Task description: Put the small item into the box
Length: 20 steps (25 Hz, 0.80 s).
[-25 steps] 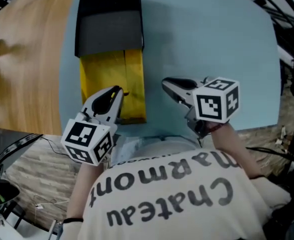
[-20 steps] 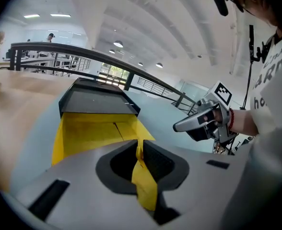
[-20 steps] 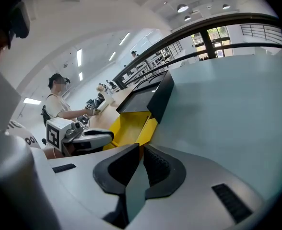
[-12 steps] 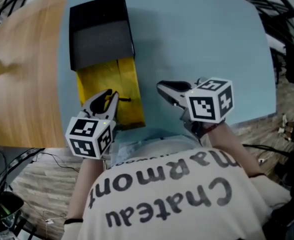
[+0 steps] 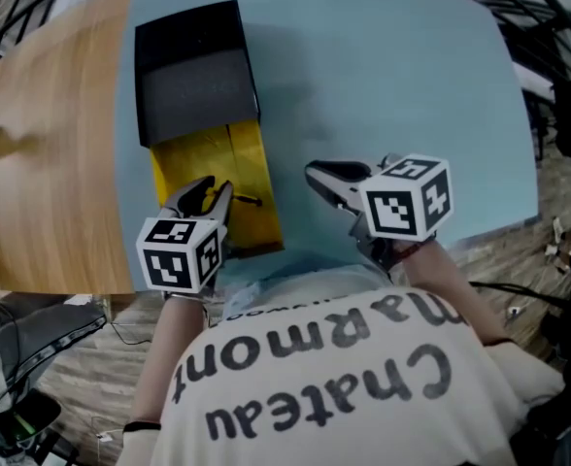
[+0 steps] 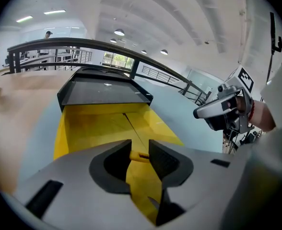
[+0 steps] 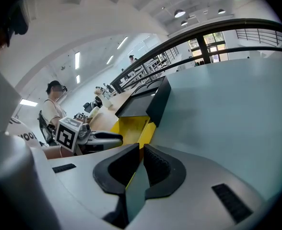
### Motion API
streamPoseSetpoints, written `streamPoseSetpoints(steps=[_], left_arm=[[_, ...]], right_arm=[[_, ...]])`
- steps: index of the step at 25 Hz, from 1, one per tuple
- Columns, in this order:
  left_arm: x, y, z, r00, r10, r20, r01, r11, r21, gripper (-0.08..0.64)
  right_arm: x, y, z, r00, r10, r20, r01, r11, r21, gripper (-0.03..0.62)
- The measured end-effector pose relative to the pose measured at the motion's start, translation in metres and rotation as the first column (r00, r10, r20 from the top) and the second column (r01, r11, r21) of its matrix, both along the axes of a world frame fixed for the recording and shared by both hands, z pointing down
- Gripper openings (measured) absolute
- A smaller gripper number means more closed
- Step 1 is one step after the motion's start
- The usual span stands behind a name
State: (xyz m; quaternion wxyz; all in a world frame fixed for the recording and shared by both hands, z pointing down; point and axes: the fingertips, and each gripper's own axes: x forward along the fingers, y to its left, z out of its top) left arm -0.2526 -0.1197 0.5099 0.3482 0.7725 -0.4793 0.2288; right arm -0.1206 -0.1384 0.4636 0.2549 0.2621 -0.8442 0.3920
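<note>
Broad desk first, blue-topped, with a strip of bare wood along the 9 o'clock side. At 6 o'clock in the head view, a person's pale printed shirt, both forearms reaching out over the desk edge.

On the blue surface toward 11 o'clock, a long box: black lid part at its 12 o'clock end, open yellow inside at the 6 o'clock end. Same box straight ahead in the left gripper view, yellow floor below the tips.

Left gripper over the 6 o'clock end of the yellow inside, angled downward, marker cube toward the person. Jaws just lately opening, now spread — small item, yellow, sitting crosswise in the gap near the tips, above the box floor. Cannot tell whether it touches a pad or the floor.

Right gripper at 3 o'clock of the left one, over bare blue desk, apart from the box, its own marker cube toward the wrist. Jaws drawn almost together, only a thin slit between the pads — nothing pinched there.
</note>
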Motion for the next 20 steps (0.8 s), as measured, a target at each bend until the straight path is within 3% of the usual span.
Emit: streamPoseSetpoints(steps=[5,20], left_arm=[[-0.006,0.000,0.008,0.999,-0.041,-0.023,0.040,0.998,-0.040,0.107],[-0.011,-0.006,0.018,0.997,-0.063,0.038,0.066,0.994,-0.088,0.120]], right_arm=[[0.005,0.003,0.000,1.000,0.015,0.003,-0.015,1.000,0.004,0.051],[0.017,0.010,-0.008,1.000,0.025,0.010,-0.025,0.999,0.029,0.051]])
